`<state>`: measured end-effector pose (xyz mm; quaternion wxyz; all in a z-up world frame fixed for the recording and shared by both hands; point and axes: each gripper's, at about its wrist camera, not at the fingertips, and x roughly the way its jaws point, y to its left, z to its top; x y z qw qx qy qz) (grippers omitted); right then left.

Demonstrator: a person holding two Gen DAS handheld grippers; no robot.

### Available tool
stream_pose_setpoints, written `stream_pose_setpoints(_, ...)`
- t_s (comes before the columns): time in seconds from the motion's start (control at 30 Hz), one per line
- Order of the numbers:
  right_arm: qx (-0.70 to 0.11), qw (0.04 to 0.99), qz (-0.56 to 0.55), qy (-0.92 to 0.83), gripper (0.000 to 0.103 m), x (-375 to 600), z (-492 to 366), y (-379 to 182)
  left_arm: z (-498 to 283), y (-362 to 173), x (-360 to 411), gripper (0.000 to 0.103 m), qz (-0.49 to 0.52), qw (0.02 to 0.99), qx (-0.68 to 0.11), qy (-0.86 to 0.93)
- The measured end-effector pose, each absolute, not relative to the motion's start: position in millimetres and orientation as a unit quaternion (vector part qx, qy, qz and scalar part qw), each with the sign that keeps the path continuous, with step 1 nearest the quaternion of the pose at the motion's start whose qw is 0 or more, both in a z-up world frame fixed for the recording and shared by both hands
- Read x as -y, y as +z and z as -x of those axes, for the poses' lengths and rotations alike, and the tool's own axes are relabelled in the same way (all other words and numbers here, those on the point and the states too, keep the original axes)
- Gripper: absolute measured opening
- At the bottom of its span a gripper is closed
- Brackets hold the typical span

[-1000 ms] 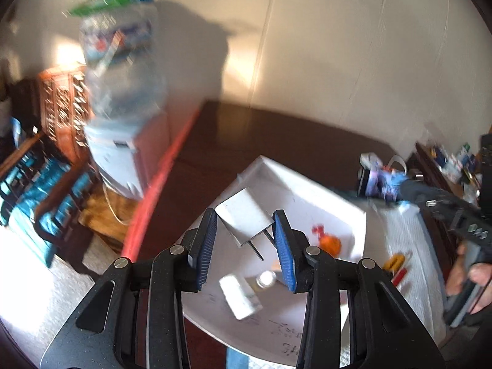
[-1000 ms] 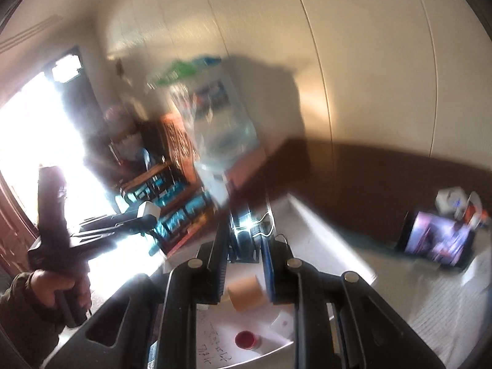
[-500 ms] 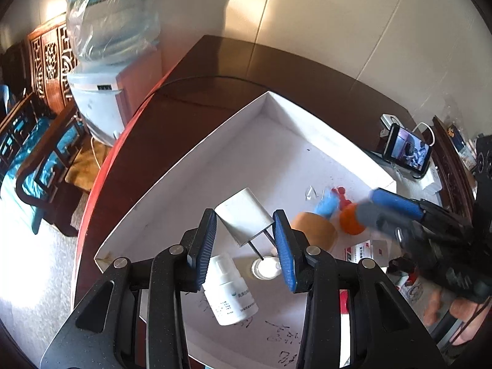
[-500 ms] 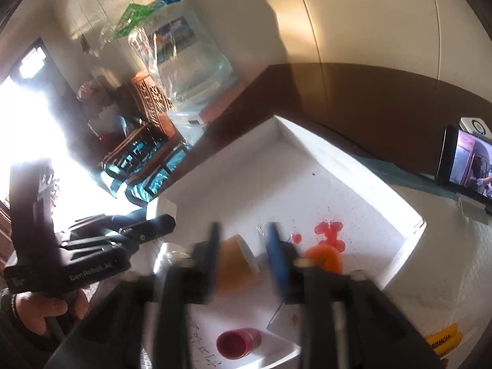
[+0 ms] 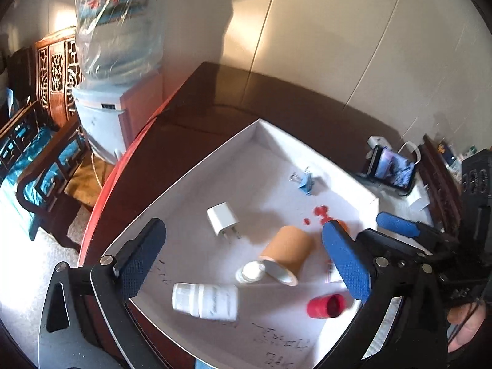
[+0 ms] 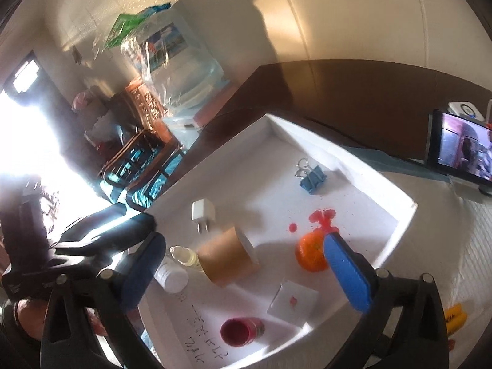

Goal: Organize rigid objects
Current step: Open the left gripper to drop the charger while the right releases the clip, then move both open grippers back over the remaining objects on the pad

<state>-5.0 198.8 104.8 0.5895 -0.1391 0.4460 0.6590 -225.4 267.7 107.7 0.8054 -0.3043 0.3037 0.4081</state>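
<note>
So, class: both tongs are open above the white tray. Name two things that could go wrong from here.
1. The brown paper cup lies on its side touching a small bottle; grabbing one may roll or shove the other.
2. The left tongs and right tongs hover close together and could collide.

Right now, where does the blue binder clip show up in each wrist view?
Left wrist: the blue binder clip lies right of centre, toward the tray's far corner, beyond the white charger plug.
Right wrist: the blue binder clip lies right of centre, upper middle, near the tray's far wall.
Shared landmark: the tipped brown paper cup, nearer the cameras than the clip.
</note>
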Motion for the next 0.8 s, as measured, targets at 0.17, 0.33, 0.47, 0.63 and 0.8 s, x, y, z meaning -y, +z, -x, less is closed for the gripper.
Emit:
stream_pose_setpoints(0.17,-0.461,0.568,0.107,0.673,0.103,-182.1,-1.7,114.5,227.5,126.6,-252.8,0.103,0.317,0.822,-0.275,0.384)
stream_pose_setpoints(0.33,-0.499,0.540,0.078,0.674,0.103,-165.1,-5.1,124.0,219.1,137.5,-237.0,0.103,0.314,0.832,-0.271,0.368)
stream_pose_setpoints(0.47,-0.539,0.529,0.059,0.653,0.103,-153.9,-15.4,122.6,212.3,139.3,-226.4,0.103,0.316,0.835,-0.275,0.355)
stream_pose_setpoints(0.63,-0.519,0.558,0.017,0.648,0.103,-125.6,-40.0,133.8,205.1,140.6,-213.3,0.103,0.314,0.839,-0.280,0.345)
stream_pose_setpoints(0.8,-0.433,0.629,-0.080,0.641,0.103,-72.1,-113.8,212.0,195.6,146.3,-200.9,0.103,0.308,0.847,-0.279,0.333)
